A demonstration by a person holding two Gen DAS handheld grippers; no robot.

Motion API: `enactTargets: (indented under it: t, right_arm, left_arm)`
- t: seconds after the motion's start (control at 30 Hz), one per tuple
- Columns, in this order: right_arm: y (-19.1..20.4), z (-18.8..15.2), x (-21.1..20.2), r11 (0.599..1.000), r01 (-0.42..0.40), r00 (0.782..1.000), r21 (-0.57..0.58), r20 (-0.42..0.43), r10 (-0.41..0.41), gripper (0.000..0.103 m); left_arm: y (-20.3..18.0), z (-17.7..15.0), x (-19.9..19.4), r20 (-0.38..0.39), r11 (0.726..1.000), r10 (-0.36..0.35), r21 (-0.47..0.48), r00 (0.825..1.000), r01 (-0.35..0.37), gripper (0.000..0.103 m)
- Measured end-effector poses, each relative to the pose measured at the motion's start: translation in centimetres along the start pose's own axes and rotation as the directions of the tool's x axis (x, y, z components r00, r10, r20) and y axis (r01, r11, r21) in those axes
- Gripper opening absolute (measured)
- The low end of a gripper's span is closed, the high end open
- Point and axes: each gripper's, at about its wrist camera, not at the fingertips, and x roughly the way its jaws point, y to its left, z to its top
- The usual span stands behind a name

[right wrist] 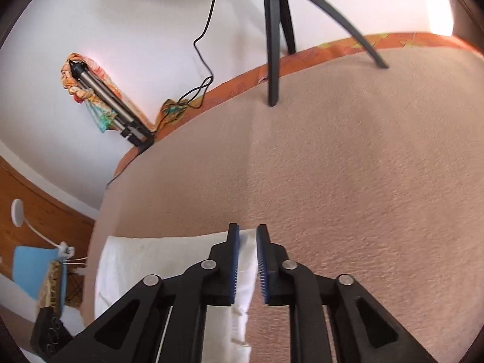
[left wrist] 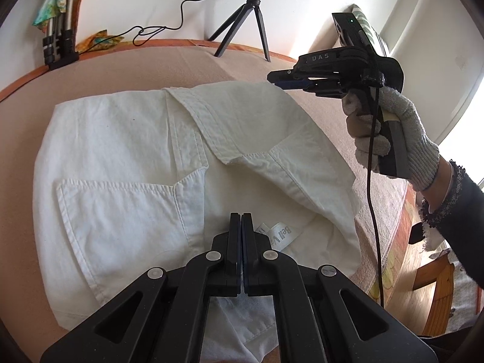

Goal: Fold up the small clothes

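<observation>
The white shorts (left wrist: pixel 169 163) are lying spread on the pink bed cover (left wrist: pixel 127 69), waistband at 6 o'clock. The left gripper (left wrist: pixel 241 242) is hanging above the label with jaws pressed together, pinching nothing. The right gripper (right wrist: pixel 248 260) is hovering at the 2 o'clock corner, jaws slightly apart. Grabbing only 1 layer there is risking a skewed fold.

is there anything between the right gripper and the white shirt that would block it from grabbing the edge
Nothing visible blocks it. The right gripper hovers with jaws open over the far edge of the white shirt, with only bare pink blanket around. The tripod stands farther back, out of the way.
</observation>
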Motion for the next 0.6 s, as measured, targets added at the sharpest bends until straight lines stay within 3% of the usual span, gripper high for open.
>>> enactTargets:
  t: [0.03,0.13,0.27,0.47,0.6]
  right_arm:
    - [0.1,0.1,-0.7,0.999,0.026,1.000,-0.018,0.012,-0.026,0.019]
    - [0.3,-0.4,-3.2,0.999,-0.039,0.998,-0.024,0.038,0.040,0.019]
    - [3.6,-3.5,-5.8,0.980,-0.112,0.993,-0.164,0.016,0.116,0.019]
    - [6.3,-8.8,-6.1,0.953,-0.103,0.994,-0.285,-0.063,0.088,0.019]
    - [6.2,-10.8,-5.6,0.947,-0.051,0.994,-0.317,-0.108,0.017,0.019]
  left_arm:
    - [0.0,0.0,-0.1,0.000,1.000,-0.002,-0.005,1.000,0.002,0.002]
    - [0.3,0.0,-1.1,0.023,0.999,-0.026,-0.044,0.999,0.027,0.002]
    - [0.8,0.1,-3.9,0.098,0.996,-0.043,-0.072,0.994,0.050,0.003]
    - [5.3,2.2,-7.7,0.203,0.991,0.050,-0.130,0.978,-0.024,0.004]
    - [9.7,3.4,-6.6,0.172,0.973,0.056,-0.229,0.984,-0.015,0.004]
